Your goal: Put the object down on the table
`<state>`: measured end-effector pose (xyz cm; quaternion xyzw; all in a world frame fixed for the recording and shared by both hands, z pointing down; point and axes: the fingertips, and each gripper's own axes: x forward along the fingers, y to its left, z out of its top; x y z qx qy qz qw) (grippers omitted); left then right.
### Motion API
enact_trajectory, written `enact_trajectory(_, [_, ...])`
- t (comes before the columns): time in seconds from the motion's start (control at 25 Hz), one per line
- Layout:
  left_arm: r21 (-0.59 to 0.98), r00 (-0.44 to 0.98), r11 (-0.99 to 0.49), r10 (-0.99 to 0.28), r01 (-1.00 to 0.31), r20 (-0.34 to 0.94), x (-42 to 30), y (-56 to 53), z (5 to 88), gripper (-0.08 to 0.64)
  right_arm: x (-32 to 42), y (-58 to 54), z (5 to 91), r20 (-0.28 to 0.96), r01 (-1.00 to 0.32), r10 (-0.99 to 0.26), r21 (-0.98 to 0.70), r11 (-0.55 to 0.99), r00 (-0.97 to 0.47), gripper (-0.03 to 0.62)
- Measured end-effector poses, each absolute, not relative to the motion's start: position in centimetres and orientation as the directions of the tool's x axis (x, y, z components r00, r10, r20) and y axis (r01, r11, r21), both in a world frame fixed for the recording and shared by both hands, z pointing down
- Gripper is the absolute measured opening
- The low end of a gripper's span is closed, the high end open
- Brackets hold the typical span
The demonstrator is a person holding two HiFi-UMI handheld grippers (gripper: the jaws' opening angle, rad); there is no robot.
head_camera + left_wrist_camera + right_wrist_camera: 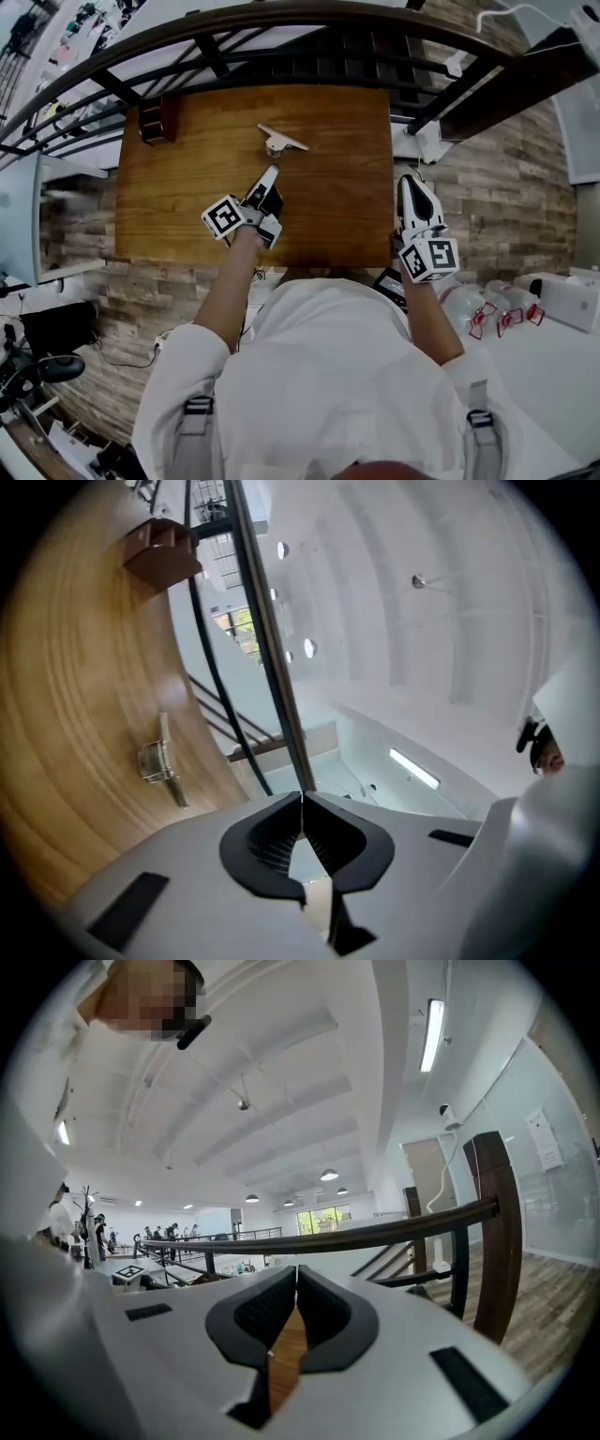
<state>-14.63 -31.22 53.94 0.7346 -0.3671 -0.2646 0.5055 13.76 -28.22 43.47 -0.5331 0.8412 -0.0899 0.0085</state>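
Note:
A small metal object (281, 141), a flat strip on a short clamp-like base, rests on the wooden table (187, 187) near its far middle. In the left gripper view the object (159, 761) lies on the wood, apart from the jaws. My left gripper (271, 175) hovers just short of it, pointing at it, jaws shut with nothing between them (301, 799). My right gripper (409, 181) hangs at the table's right edge, also shut and empty (296, 1271), pointing past the railing.
A small brown box (157, 120) stands at the table's far left corner, also in the left gripper view (164, 550). A dark curved railing (309, 19) runs behind the table. White bottles (469, 305) lie at my right.

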Motion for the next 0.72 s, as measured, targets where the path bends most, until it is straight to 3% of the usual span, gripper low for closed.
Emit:
enact_trajectory(0.12, [0.864,0.608,-0.383,-0.785,-0.327,-0.118,-12.7,-29.9,48.0,0.015,13.9,-27.6,42.2,0.051,-0.874,-0.882,-0.177,0.453,-0.468,0.025])
enact_trajectory(0.4, [0.573,0.551,-0.489,-0.831,-0.658,-0.077,-9.8,-25.5,39.2,0.014,14.4,-25.4,39.6,-0.01,-0.827,-0.842,-0.178,0.533,-0.54,0.025])
enact_trajectory(0.72, [0.18,0.478,-0.482,-0.876,-0.858,-0.069,-5.0,-21.9,34.9,0.014,15.6,-24.5,38.4,-0.02,-0.796,-0.803,-0.122,0.593,-0.595,0.025])
